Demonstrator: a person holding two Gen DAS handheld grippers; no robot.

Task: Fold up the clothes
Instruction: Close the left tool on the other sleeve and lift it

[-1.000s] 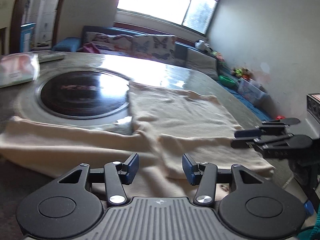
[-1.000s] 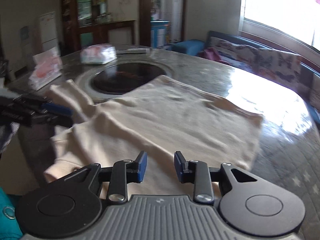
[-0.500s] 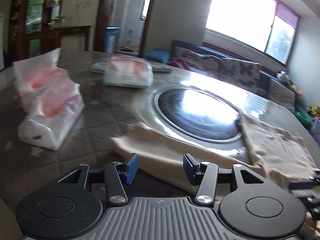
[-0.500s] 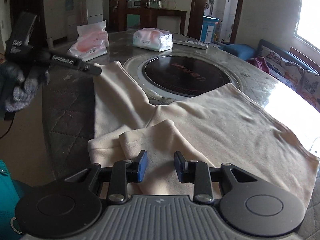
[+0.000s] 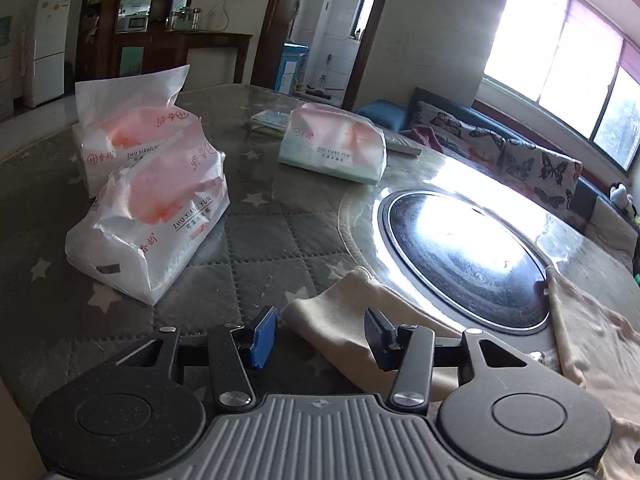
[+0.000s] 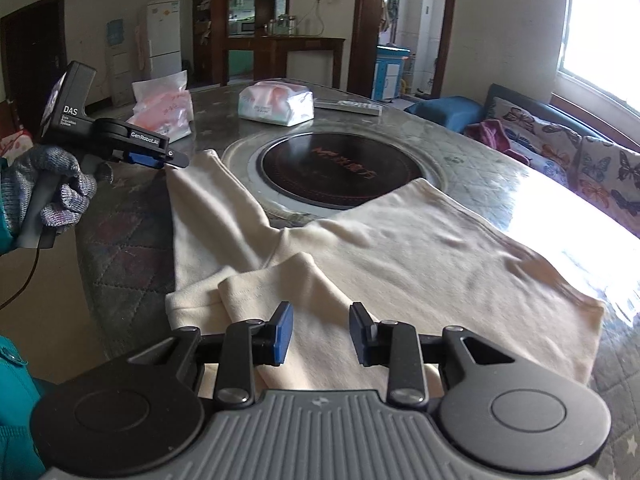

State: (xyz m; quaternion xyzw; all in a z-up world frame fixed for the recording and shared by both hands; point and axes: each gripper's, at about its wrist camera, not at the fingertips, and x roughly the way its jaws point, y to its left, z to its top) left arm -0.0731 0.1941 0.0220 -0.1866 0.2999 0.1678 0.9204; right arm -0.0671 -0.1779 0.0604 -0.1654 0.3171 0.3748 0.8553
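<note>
The round quilted surface (image 5: 256, 240) carries a cream long-sleeved shirt (image 6: 400, 264) spread flat beside the black inset hob (image 6: 340, 168), one sleeve (image 5: 340, 316) stretched toward three tissue packs (image 5: 160, 220). The left gripper (image 5: 320, 330) hovers over that sleeve's cuff, fingers parted and just narrowing, gripping nothing. The right gripper (image 6: 320, 332) hangs above the folded near sleeve, fingers apart and empty.
</note>
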